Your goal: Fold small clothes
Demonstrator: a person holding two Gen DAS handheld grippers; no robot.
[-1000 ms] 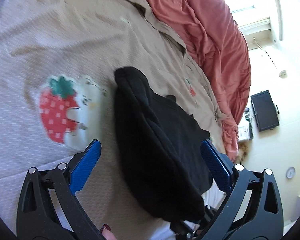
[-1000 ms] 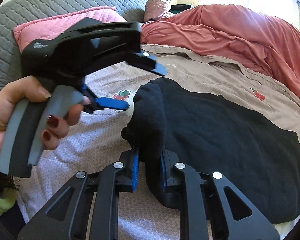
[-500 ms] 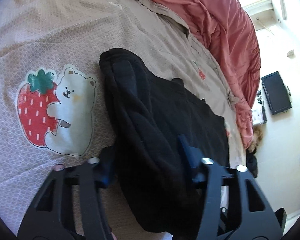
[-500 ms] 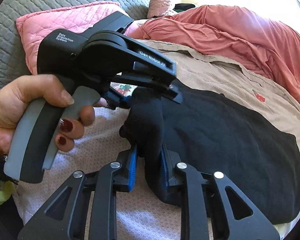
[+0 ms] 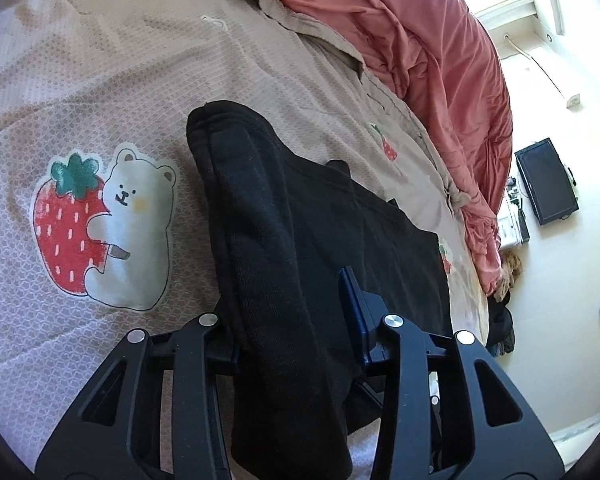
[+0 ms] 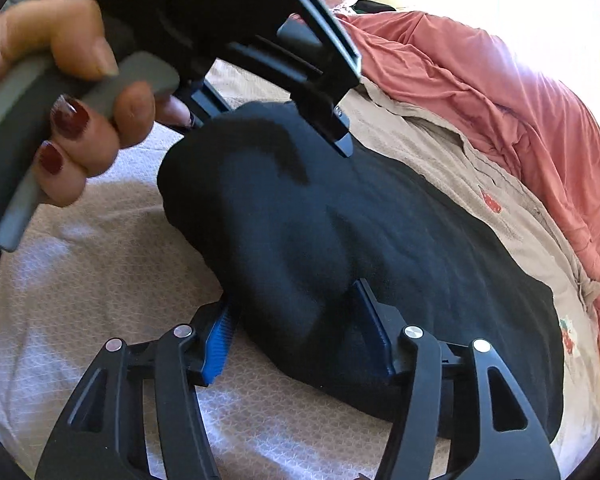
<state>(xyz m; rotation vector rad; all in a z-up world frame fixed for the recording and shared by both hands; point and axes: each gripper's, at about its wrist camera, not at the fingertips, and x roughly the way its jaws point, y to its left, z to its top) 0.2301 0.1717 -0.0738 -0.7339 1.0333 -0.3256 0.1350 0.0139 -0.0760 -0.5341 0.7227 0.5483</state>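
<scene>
Left tongs [image 5: 296, 336]: your jaws are closing around the thick rolled edge of the black garment [image 5: 324, 240], cloth bunched between the blue pads and apparently already pinched; this reads as the new hold on the fold. Right tongs [image 6: 300, 332]: your jaws are opening, the blue pads [image 6: 218, 340] standing off on either side of the same bulge of cloth, so the fabric sits between them but is not pressed; this looks like a hand-over, one grip being given up as the other takes over. Your left hand [image 6: 72, 120], seen from the right wrist view, is wrapped round the grey trigger, which fits a squeeze in progress, and that tool's tip reaches down onto the top of the garment. Black garment: lying on the bed, doubled over at its near end into a fat roll, the remainder spread flat toward the far side; the fold seems partly made, not finished. Bedspread [image 5: 112, 92]: beige, textured, printed with a strawberry-and-bear motif [image 5: 100, 224] just beside the roll, serving as the folding surface. Pink duvet [image 5: 420, 52]: heaped well apart along the far edge.
</scene>
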